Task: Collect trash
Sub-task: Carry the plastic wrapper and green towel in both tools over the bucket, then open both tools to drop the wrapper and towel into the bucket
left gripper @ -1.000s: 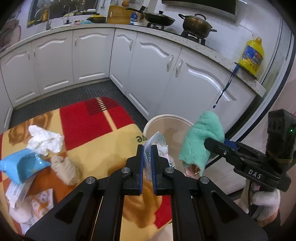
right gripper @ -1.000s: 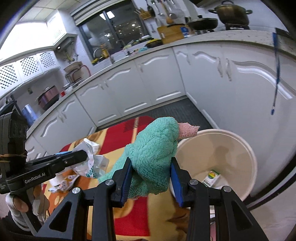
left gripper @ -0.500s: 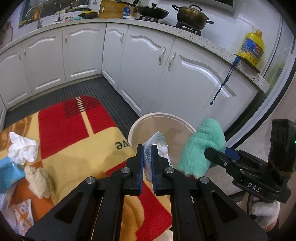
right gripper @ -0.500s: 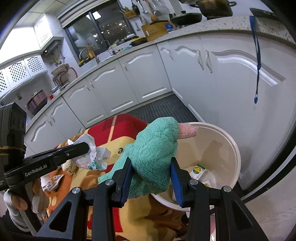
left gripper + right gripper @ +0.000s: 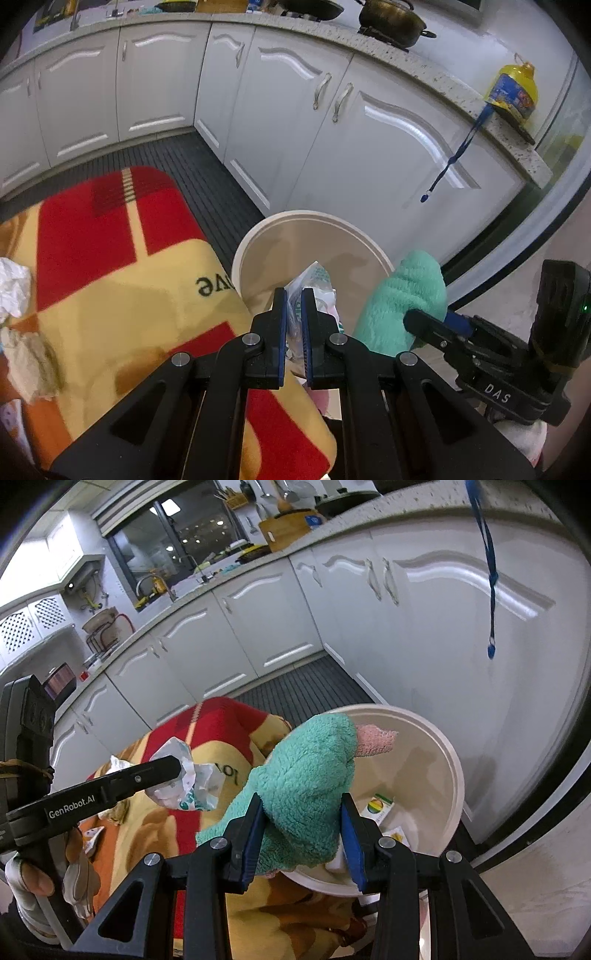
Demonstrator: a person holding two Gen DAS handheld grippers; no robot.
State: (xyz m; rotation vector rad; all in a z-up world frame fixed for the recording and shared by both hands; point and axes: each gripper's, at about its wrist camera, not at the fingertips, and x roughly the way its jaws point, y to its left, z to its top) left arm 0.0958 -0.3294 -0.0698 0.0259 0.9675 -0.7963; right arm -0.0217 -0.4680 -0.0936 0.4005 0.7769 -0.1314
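Observation:
A cream round bin (image 5: 258, 236) (image 5: 448, 760) stands on the floor beside the blanket-covered surface. My left gripper (image 5: 293, 299) is shut on a crumpled white-and-green plastic wrapper (image 5: 314, 277) (image 5: 184, 779), held at the bin's near rim. My right gripper (image 5: 301, 805) is shut on a teal fluffy cloth with a pink end (image 5: 310, 768) (image 5: 402, 299), which hangs over the bin's edge. Small packets (image 5: 376, 806) lie inside the bin.
A red, yellow and orange blanket (image 5: 110, 266) carries a white tissue (image 5: 13, 284) and a beige wad (image 5: 29, 362) at the left. White kitchen cabinets (image 5: 295, 110) curve behind the bin. A blue lanyard (image 5: 454, 158) hangs from the counter, and a yellow oil bottle (image 5: 511, 92) stands on it.
Both grippers have moved forward and down toward the bin, keeping their loads. The bin looks larger and nearer; the trash on the blanket has slid toward the left edge of the left wrist view.

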